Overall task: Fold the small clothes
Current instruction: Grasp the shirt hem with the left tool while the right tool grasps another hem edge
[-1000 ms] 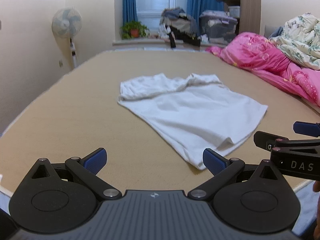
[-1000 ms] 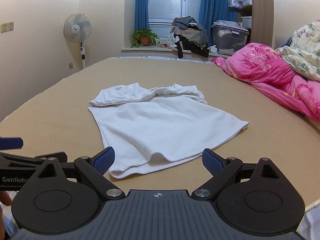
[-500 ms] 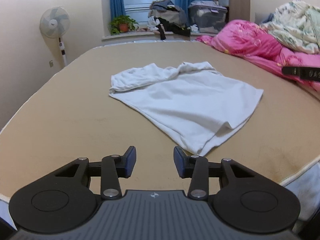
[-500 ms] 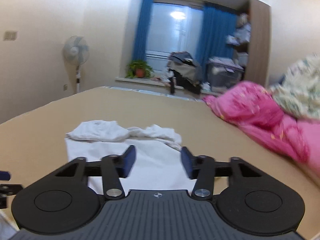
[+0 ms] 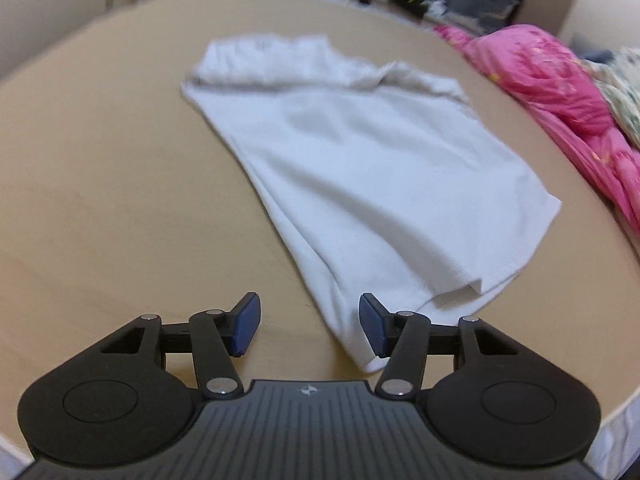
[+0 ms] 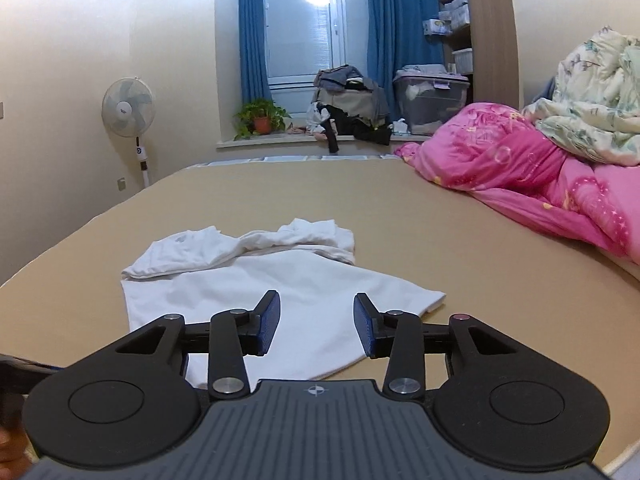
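Note:
A small white T-shirt lies spread on the tan bed surface, its top end bunched and folded over at the far side. My left gripper is open and empty, just above the shirt's near hem corner, which lies by its right finger. In the right wrist view the shirt lies ahead. My right gripper is open and empty, held over the shirt's near part.
A pink quilt and a floral blanket are piled at the right of the bed. A fan, a potted plant, clothes and a storage box stand by the far window. The bed's near edge is close.
Both grippers closed part-way, then opened somewhat wider. My left gripper moved forward and down towards the shirt's near hem. My right gripper tilted up, then settled lower over the shirt.

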`<state>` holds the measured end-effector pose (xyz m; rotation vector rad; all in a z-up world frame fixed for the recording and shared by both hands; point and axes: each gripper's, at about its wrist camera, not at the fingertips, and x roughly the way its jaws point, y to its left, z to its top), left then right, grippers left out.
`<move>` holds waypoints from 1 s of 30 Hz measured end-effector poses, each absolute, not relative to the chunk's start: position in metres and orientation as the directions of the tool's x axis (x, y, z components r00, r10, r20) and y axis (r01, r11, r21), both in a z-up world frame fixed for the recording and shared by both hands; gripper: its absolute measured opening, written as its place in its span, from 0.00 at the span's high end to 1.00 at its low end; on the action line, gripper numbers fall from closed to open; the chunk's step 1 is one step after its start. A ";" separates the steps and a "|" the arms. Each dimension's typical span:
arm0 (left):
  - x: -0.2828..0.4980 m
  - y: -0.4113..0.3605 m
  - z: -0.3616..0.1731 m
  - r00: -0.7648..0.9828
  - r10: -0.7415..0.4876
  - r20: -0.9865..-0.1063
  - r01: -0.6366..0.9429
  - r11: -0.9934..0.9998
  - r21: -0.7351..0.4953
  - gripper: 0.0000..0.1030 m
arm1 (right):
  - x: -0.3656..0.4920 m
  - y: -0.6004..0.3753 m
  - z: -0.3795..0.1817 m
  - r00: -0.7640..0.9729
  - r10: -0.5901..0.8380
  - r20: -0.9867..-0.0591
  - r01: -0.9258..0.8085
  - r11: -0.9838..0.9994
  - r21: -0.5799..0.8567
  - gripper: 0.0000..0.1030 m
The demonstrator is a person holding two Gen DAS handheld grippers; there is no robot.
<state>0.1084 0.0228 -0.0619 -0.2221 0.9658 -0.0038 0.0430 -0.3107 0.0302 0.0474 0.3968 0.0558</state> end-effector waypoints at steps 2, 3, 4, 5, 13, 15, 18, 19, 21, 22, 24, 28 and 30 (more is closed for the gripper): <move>0.115 0.017 -0.070 0.580 -0.055 -0.813 -0.117 0.982 -0.150 0.44 | 0.042 -0.312 0.030 0.919 0.056 -0.390 -0.033 0.997 0.066 0.58; 0.116 0.010 -0.070 0.591 -0.030 -0.806 -0.100 0.989 -0.110 0.49 | 0.042 -0.313 0.030 0.919 0.051 -0.391 -0.026 0.997 0.069 0.58; 0.117 0.005 -0.072 0.599 -0.013 -0.800 -0.071 0.995 -0.069 0.68 | 0.042 -0.315 0.030 0.918 0.045 -0.393 -0.018 0.997 0.073 0.58; 0.116 0.000 -0.071 0.602 -0.025 -0.798 -0.021 0.999 -0.047 0.96 | 0.043 -0.316 0.029 0.917 0.038 -0.396 -0.007 0.997 0.078 0.58; 0.074 0.061 -0.002 0.685 -0.041 -0.728 0.109 0.993 0.047 0.97 | 0.045 -0.326 0.030 0.913 0.002 -0.409 0.054 0.991 0.125 0.58; 0.054 0.103 0.021 0.690 -0.005 -0.724 0.065 0.996 0.055 0.97 | 0.044 -0.332 0.032 0.911 -0.011 -0.411 0.077 0.987 0.143 0.58; 0.019 0.164 0.042 0.655 0.035 -0.755 0.000 0.999 0.046 1.00 | 0.045 -0.343 0.031 0.903 -0.018 -0.429 0.109 0.976 0.188 0.58; 0.011 0.184 0.039 0.630 0.052 -0.775 -0.050 0.998 0.027 1.00 | 0.048 -0.346 0.029 0.898 -0.016 -0.441 0.117 0.972 0.204 0.58; 0.005 0.206 0.040 0.627 0.036 -0.778 -0.077 0.997 -0.016 1.00 | 0.056 -0.351 0.023 0.882 -0.009 -0.472 0.129 0.966 0.223 0.58; 0.003 0.212 0.037 0.650 0.037 -0.759 -0.074 0.997 -0.014 1.00 | 0.062 -0.351 0.020 0.869 -0.002 -0.495 0.134 0.964 0.231 0.58; 0.003 0.224 0.022 0.657 0.020 -0.753 -0.088 0.995 -0.050 0.98 | 0.081 -0.353 0.008 0.828 0.028 -0.560 0.140 0.957 0.253 0.58; 0.021 0.226 -0.002 0.620 -0.048 -0.783 -0.075 0.990 -0.119 0.86 | 0.120 -0.348 -0.018 0.754 0.055 -0.654 0.162 0.950 0.267 0.58; 0.033 0.216 -0.011 0.650 -0.085 -0.756 -0.027 0.991 -0.134 0.67 | 0.136 -0.342 -0.030 0.728 0.048 -0.684 0.170 0.954 0.247 0.58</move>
